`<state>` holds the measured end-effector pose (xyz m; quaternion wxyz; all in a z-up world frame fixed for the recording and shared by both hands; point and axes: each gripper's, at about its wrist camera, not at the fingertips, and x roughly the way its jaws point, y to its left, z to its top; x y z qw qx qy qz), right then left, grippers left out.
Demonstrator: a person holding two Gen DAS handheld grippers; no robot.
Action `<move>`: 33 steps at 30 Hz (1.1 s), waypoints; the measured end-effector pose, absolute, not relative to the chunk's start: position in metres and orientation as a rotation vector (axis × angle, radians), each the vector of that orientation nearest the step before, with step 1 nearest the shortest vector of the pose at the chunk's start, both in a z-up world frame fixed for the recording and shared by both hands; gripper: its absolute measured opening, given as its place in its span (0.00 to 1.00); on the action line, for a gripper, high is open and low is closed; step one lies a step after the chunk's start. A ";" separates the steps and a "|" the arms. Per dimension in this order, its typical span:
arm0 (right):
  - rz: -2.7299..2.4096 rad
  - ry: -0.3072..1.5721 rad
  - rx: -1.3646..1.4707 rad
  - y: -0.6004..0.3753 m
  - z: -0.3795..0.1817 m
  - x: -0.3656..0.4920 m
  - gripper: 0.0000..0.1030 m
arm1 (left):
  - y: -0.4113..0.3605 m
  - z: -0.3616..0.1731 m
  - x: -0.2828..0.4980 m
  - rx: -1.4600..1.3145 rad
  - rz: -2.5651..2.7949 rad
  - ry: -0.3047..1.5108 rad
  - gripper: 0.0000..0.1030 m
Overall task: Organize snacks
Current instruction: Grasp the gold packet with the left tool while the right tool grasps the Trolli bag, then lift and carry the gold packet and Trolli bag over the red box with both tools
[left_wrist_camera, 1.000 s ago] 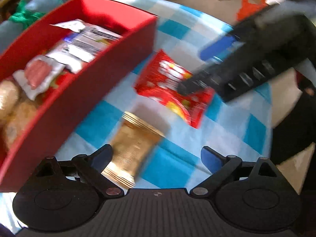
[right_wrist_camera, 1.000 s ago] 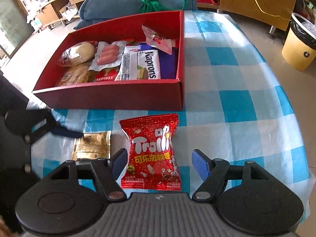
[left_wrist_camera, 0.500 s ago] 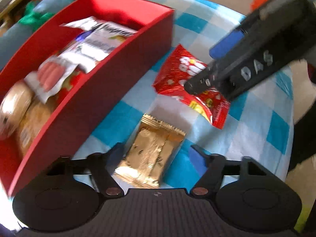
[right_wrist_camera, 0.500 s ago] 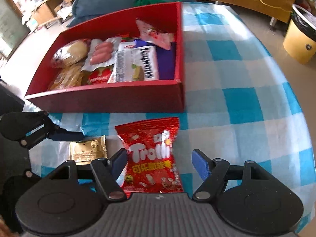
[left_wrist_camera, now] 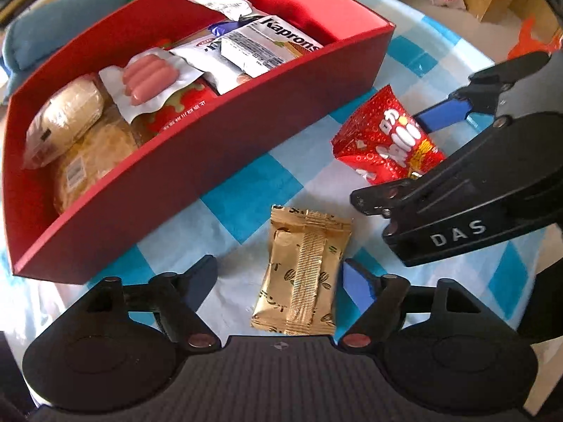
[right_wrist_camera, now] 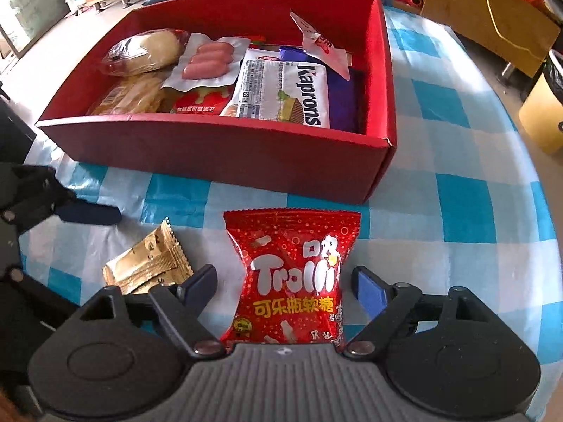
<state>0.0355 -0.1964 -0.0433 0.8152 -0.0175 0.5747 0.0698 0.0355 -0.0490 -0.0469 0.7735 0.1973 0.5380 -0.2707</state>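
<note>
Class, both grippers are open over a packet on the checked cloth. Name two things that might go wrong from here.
1. The left gripper has the gold packet nearer one finger; closing may push it sideways rather than pinch it.
2. The right gripper straddles the red Trolli bag, puffy and glossy; it may slip out. The two grippers are also close and might bump.
</note>
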 end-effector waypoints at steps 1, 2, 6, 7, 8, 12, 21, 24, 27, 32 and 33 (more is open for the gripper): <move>0.150 1.224 -0.039 -0.197 -0.043 0.035 0.79 | -0.051 -0.049 0.034 0.443 -0.572 1.163 0.88; 0.154 1.224 -0.032 -0.199 -0.044 0.035 0.83 | -0.050 -0.051 0.035 0.445 -0.553 1.166 0.92; 0.146 1.262 -0.023 -0.201 -0.050 0.036 0.97 | -0.041 -0.052 0.042 0.407 -0.528 1.198 0.94; 0.147 1.263 -0.036 -0.200 -0.050 0.035 0.95 | -0.041 -0.051 0.041 0.407 -0.524 1.195 0.94; 0.139 1.261 -0.054 -0.199 -0.050 0.034 0.88 | -0.039 -0.050 0.040 0.401 -0.521 1.194 0.93; 0.114 1.230 -0.092 -0.198 -0.041 0.026 0.53 | -0.034 -0.048 0.033 0.383 -0.525 1.181 0.77; 0.102 1.186 -0.099 -0.192 -0.025 0.008 0.44 | -0.013 -0.029 0.034 0.299 -0.464 1.178 0.47; 0.100 1.162 -0.086 -0.192 -0.018 0.004 0.44 | -0.021 -0.032 0.034 0.289 -0.458 1.178 0.46; 0.100 1.158 -0.087 -0.192 -0.015 0.003 0.44 | -0.018 -0.032 0.032 0.270 -0.448 1.179 0.46; 0.108 1.127 -0.056 -0.194 -0.007 0.000 0.43 | -0.017 -0.028 0.031 0.229 -0.438 1.167 0.46; 0.108 1.121 -0.047 -0.196 -0.005 -0.001 0.43 | -0.016 -0.027 0.031 0.221 -0.438 1.166 0.46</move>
